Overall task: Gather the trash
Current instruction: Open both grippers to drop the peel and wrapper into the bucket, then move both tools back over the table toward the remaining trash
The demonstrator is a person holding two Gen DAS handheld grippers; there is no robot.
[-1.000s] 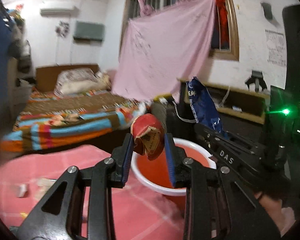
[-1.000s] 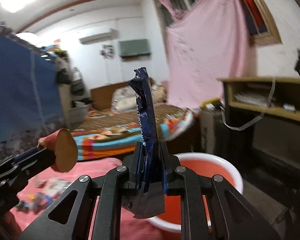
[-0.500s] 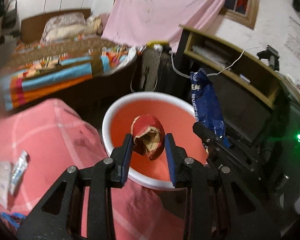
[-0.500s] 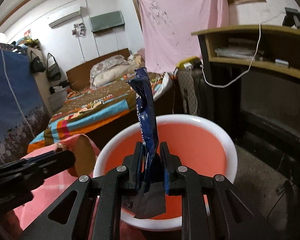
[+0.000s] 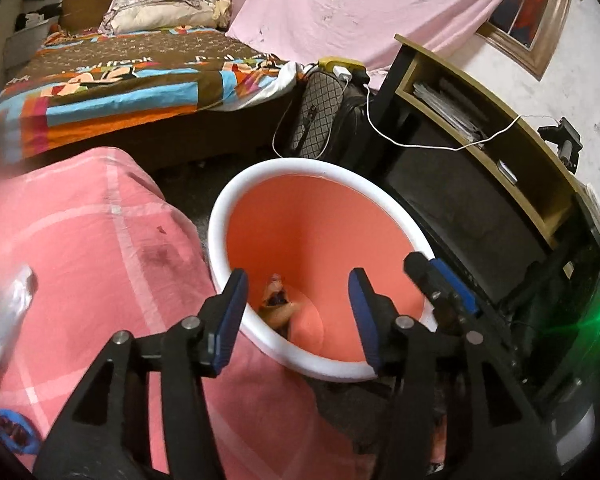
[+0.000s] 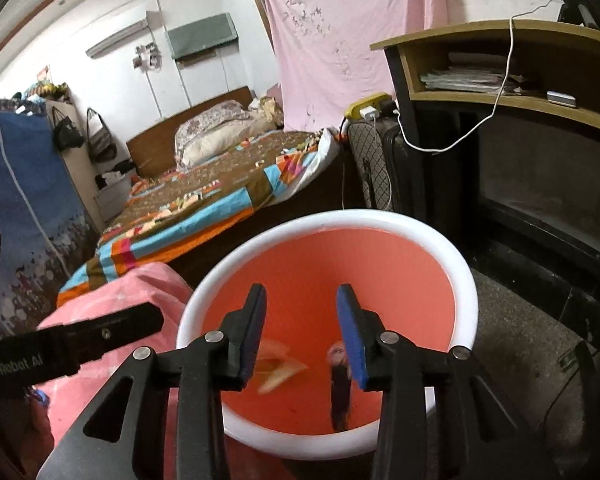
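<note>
Trash pieces (image 6: 278, 372) lie at the bottom of the orange bin (image 5: 320, 168), which stands just beside the pink-covered bench (image 5: 100, 248). Over the bin's near rim, the left hand-held gripper (image 5: 298, 312) gapes wide, holding nothing. The right hand-held gripper (image 6: 302, 332) likewise hangs parted and empty above the bin, a dark wrapper (image 6: 340, 392) beneath it.
</note>
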